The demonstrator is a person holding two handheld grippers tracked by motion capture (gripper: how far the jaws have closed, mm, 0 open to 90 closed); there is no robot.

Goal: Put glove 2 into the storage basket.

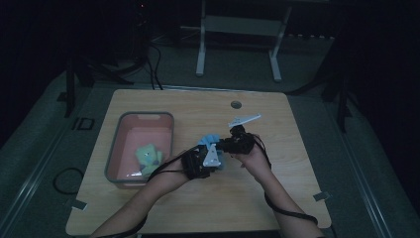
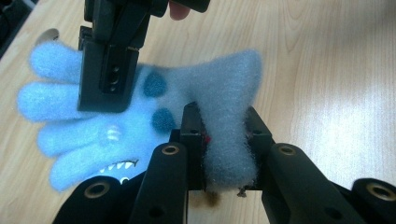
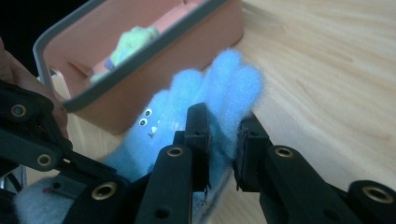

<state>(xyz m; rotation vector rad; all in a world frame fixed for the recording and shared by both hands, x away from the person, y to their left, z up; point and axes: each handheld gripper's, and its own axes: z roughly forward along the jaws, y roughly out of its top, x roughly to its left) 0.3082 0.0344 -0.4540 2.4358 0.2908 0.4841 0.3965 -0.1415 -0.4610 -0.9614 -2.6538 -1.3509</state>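
Observation:
A fuzzy light-blue glove (image 1: pixel 209 140) with dark spots, small eyes and printed teeth hangs above the wooden table (image 1: pixel 277 168) between both grippers. My left gripper (image 2: pixel 224 135) is shut on its paler cuff end (image 2: pixel 229 154). My right gripper (image 3: pixel 222 135) is shut on the glove's finger end (image 3: pixel 233 79). In the left gripper view the right gripper (image 2: pixel 105 88) comes down from the top onto the glove's fingers (image 2: pixel 46 100). In the high view the left gripper (image 1: pixel 207 153) and the right gripper (image 1: pixel 224 145) meet at the glove, just right of the tray.
A pink tray with a grey rim (image 1: pixel 115 144) stands at the table's left and holds a green plush glove (image 1: pixel 148 154); the right gripper view shows the tray (image 3: pixel 140 60) close behind the blue glove. A round cable hole (image 1: pixel 236 104) sits near the far edge.

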